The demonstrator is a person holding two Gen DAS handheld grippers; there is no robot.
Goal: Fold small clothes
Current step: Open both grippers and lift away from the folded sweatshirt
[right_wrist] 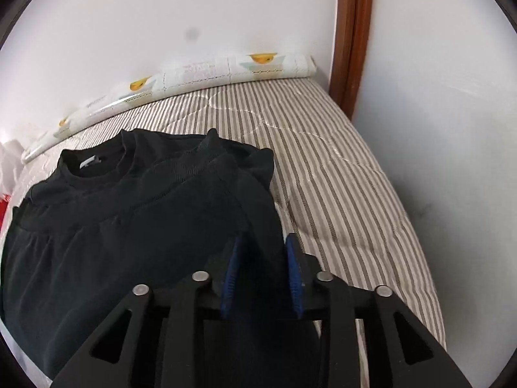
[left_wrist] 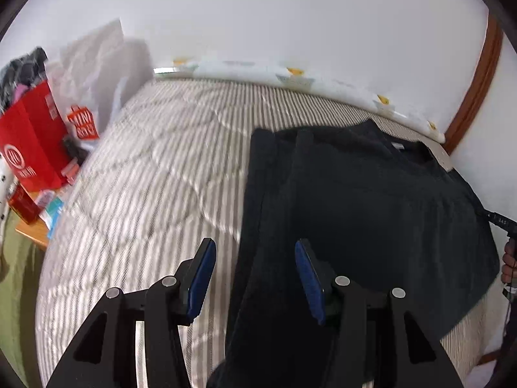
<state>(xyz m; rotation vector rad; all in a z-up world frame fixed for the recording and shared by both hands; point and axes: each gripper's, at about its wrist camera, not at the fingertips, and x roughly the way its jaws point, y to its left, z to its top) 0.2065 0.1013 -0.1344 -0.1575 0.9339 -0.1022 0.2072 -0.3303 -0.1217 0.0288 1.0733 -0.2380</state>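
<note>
A black T-shirt [left_wrist: 371, 210] lies flat on the striped quilt [left_wrist: 145, 177], collar [left_wrist: 416, 152] toward the wall, sides folded in. My left gripper [left_wrist: 255, 244] hovers open over the shirt's left edge, which runs between its blue pads [left_wrist: 202, 278] without touching them. In the right wrist view the same T-shirt [right_wrist: 129, 226] fills the left half, its collar [right_wrist: 93, 161] at the far end. My right gripper [right_wrist: 265, 237] stands partly open over the shirt's folded right edge; dark fabric shows between its pads [right_wrist: 231, 278], which do not press on it.
Red shopping bags [left_wrist: 29, 148] and a white plastic bag [left_wrist: 97, 64] crowd the bed's left side above a wooden side table [left_wrist: 32, 232]. A rolled patterned mat [right_wrist: 226, 71] lines the wall. A wooden door frame [right_wrist: 352, 38] stands at the bed's right corner. Bare quilt [right_wrist: 355, 194] lies right of the shirt.
</note>
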